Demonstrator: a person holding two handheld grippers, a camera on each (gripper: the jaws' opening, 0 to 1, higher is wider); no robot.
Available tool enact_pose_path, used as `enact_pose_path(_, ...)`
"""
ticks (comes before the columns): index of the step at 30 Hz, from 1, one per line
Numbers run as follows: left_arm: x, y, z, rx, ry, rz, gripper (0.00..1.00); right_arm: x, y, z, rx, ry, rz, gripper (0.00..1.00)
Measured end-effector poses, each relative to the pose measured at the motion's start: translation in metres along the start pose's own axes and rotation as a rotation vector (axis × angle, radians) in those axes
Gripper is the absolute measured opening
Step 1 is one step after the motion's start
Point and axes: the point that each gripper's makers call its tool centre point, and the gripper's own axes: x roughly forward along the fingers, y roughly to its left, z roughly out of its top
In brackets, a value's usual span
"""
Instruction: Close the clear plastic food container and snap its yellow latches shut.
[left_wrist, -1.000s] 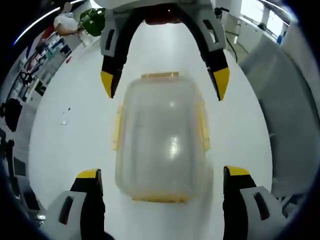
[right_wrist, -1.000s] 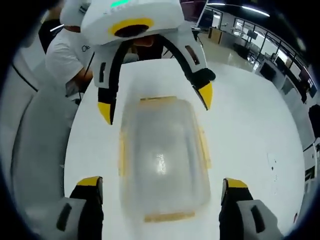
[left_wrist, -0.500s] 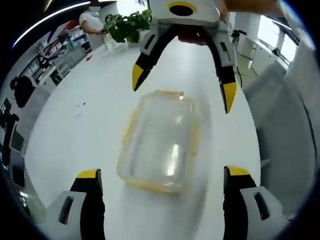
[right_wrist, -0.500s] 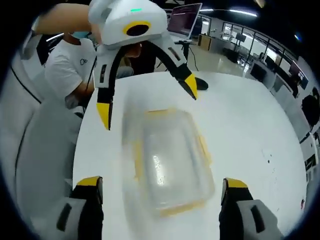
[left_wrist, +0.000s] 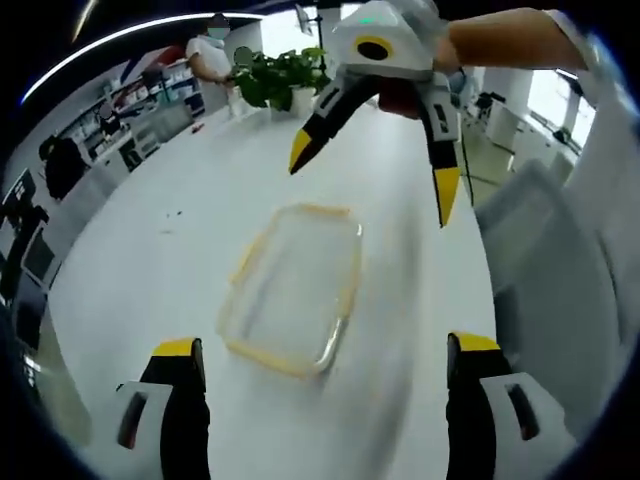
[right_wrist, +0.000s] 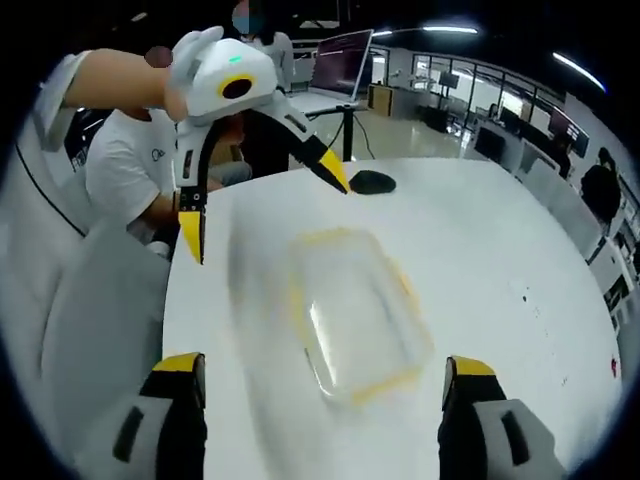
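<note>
A smooth, glossy white table (left_wrist: 150, 260) is carrying one rounded-rectangular clear plastic container with yellow edging (left_wrist: 290, 290), lying flat near its middle; blur is hiding whether the latches are down. Two white grippers, left (right_wrist: 262, 198) and right (left_wrist: 372, 180), are hovering above it, yellow-tipped jaws spread wide, gripping nothing.

No legible text or labels.

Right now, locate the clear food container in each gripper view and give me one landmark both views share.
Left gripper view: the container lies centre frame on the white table, below the right gripper.
Right gripper view: it lies centre frame, below the left gripper.
Shared landmark: the container's yellow rim.
</note>
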Motion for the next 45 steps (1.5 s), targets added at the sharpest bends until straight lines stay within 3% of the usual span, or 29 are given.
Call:
enact_pose_path(7, -0.016, -0.012, 0.003, -0.043, -0.067, 0.030, 0.98, -0.015, 0.017, 0.003, 0.031, -0.082, -0.023, 0.99)
enact_pose_path(13, -0.031, -0.027, 0.011, -0.061, -0.134, 0.049, 0.97, -0.028, 0.023, -0.001, 0.029, -0.126, -0.087, 0.99)
enact_pose_path(23, -0.047, -0.046, 0.001, -0.094, -0.178, 0.105, 0.94, -0.054, 0.040, -0.011, 0.106, -0.221, -0.142, 0.99)
enact_pose_path(27, -0.052, -0.056, -0.001, -0.114, -0.211, 0.129, 0.94, -0.060, 0.050, -0.020, 0.125, -0.230, -0.166, 0.99)
enact_pose_path(35, -0.060, -0.076, -0.008, -0.116, -0.222, 0.156, 0.94, -0.068, 0.074, -0.040, 0.152, -0.237, -0.204, 0.99)
enact_pose_path(37, -0.061, -0.077, -0.014, -0.105, -0.185, 0.177, 0.93, -0.070, 0.080, -0.042, 0.160, -0.248, -0.209, 0.99)
enact_pose_path(39, -0.066, -0.084, -0.009, -0.110, -0.226, 0.161, 0.91, -0.075, 0.084, -0.044, 0.165, -0.256, -0.215, 0.99)
enact_pose_path(45, -0.071, -0.096, -0.013, -0.125, -0.224, 0.165, 0.96, -0.086, 0.092, -0.046, 0.193, -0.297, -0.242, 0.99)
